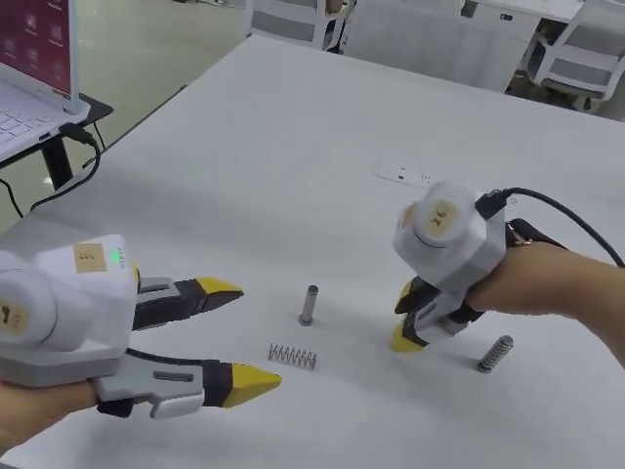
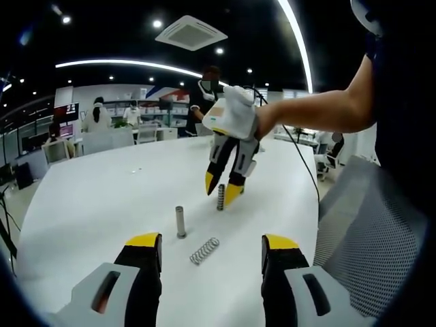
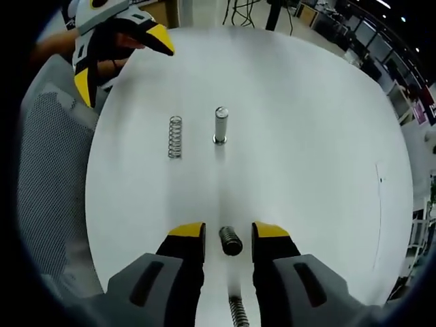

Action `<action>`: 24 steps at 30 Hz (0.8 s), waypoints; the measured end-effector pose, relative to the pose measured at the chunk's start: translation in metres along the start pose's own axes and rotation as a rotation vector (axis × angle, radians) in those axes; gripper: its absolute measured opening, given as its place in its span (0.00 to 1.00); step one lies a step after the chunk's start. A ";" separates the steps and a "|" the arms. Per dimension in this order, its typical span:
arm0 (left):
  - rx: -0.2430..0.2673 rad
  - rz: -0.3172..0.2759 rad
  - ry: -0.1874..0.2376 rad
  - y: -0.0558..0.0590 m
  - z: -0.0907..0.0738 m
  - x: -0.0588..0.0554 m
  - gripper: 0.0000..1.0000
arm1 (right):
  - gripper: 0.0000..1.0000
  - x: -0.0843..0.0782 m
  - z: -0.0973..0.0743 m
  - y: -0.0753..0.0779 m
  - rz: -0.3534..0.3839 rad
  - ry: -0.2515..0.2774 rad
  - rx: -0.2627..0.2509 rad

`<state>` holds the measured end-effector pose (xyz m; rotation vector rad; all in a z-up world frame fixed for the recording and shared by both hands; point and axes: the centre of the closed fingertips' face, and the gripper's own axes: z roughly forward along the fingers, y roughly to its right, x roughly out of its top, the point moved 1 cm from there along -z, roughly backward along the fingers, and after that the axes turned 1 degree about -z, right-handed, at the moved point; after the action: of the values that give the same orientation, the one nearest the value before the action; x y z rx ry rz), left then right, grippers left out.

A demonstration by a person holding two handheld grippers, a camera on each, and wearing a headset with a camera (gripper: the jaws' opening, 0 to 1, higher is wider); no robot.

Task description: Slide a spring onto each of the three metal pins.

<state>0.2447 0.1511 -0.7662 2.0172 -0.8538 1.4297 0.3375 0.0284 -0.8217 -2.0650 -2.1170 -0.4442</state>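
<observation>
A bare metal pin (image 1: 309, 305) stands upright mid-table, and a loose spring (image 1: 293, 357) lies flat just in front of it. My left gripper (image 1: 239, 335) is open at the lower left, its yellow tips pointing at that spring (image 2: 204, 251) and the pin (image 2: 180, 222). My right gripper (image 1: 403, 318) points down at the table with its jaws open. A pin with a spring on it (image 3: 230, 241) stands between those jaws with a gap on each side. Another sprung pin (image 1: 496, 354) stands to the right of that gripper.
The white table (image 1: 293, 147) stretches far back, and its left edge runs diagonally. A laptop (image 1: 34, 59) with a cable (image 1: 88, 147) sits on a stand beyond that edge. A small white device (image 1: 405, 176) lies behind the right gripper. Office chairs (image 1: 586, 49) stand at the far end.
</observation>
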 end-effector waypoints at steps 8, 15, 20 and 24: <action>0.005 0.003 0.004 -0.001 -0.002 0.000 0.54 | 0.25 0.027 -0.009 -0.009 -0.048 0.035 0.001; 0.009 0.005 0.007 -0.001 -0.005 0.000 0.54 | 0.24 0.042 -0.006 -0.023 -0.087 0.044 0.021; 0.009 0.010 0.005 0.000 -0.007 0.000 0.53 | 0.24 0.050 -0.002 -0.031 -0.117 0.041 0.026; 0.009 0.013 0.005 0.001 -0.008 0.000 0.53 | 0.23 0.058 0.002 -0.040 -0.135 0.042 0.036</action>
<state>0.2388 0.1565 -0.7640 2.0171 -0.8613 1.4474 0.2959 0.0837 -0.8099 -1.8836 -2.2315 -0.4593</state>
